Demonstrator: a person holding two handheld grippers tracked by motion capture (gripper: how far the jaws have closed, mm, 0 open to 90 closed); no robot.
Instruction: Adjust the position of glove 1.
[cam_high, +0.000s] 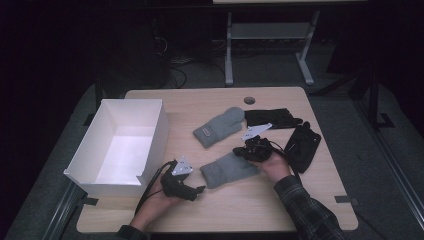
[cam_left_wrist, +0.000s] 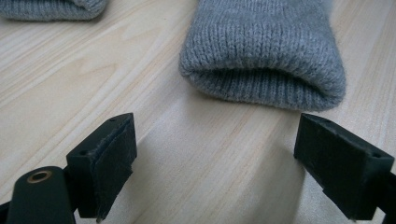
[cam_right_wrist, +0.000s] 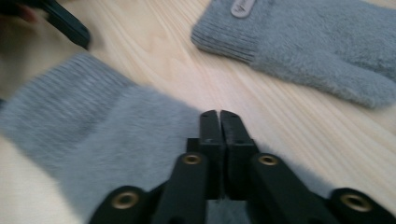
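Wide open and empty, left gripper (cam_left_wrist: 210, 163) facing cuff of near grey mitten (cam_left_wrist: 264, 51); long axis running away toward white box's (cam_high: 150, 145) right. Right gripper (cam_right_wrist: 219, 126) pinched closed over mitten's far end.

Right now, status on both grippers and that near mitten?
Left gripper open, facing near grey mitten cuff, not touching. Right gripper shut, over the mitten's far end. Nothing in the way.

On the tabletop (cam_high: 300, 200) the box (cam_high: 122, 142) sits at nine o'clock, and the near mitten (cam_high: 230, 170) lies at centre between the two claws (left (cam_high: 200, 190), right (cam_high: 239, 150)). The far mitten (cam_high: 220, 127) lies at twelve o'clock of it, the two gloves (cam_high: 272, 118) (cam_high: 302, 145) at two o'clock.
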